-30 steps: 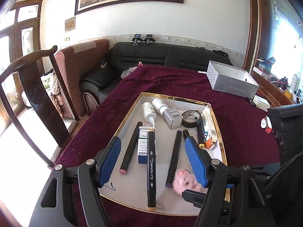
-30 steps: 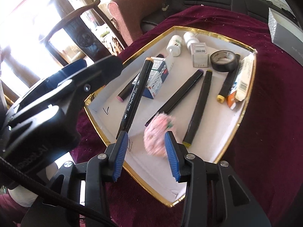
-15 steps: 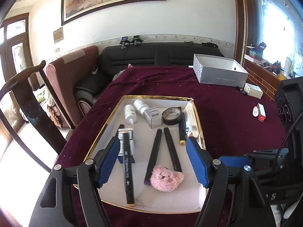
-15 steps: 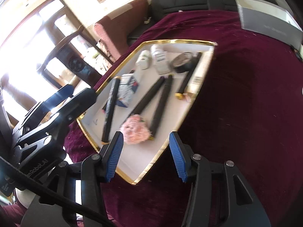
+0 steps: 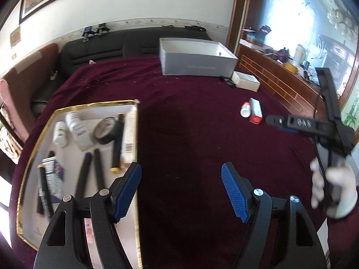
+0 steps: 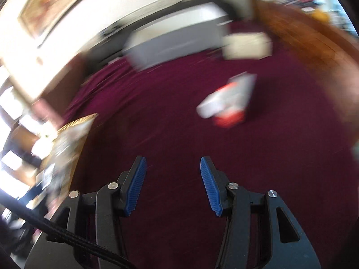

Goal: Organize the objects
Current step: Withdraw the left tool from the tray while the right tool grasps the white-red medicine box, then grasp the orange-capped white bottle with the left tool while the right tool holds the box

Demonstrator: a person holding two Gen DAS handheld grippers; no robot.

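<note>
The gold-rimmed tray (image 5: 29, 170) lies at the left on the maroon cloth. It holds several black markers (image 5: 84, 174), two white bottles (image 5: 77, 130), a roll of black tape (image 5: 107, 130) and a long carton (image 5: 131, 134). My left gripper (image 5: 181, 188) is open and empty over bare cloth, just right of the tray. A small red-and-white box (image 5: 255, 112) and a white bottle (image 5: 245, 109) lie at the right. My right gripper (image 6: 172, 183) is open and empty, and the blurred red-and-white box (image 6: 233, 103) lies ahead of it. A gloved hand (image 5: 332, 186) holds it.
A large open grey box (image 5: 197, 60) stands at the far side of the table with a small white box (image 5: 245, 80) to its right. A dark sofa (image 5: 112, 44) sits behind the table. A wooden cabinet (image 5: 280, 78) runs along the right.
Both grippers have swung right, off the tray and over bare cloth. The pink plush toy that was between the right jaws stayed on the tray. The right jaws have widened.
</note>
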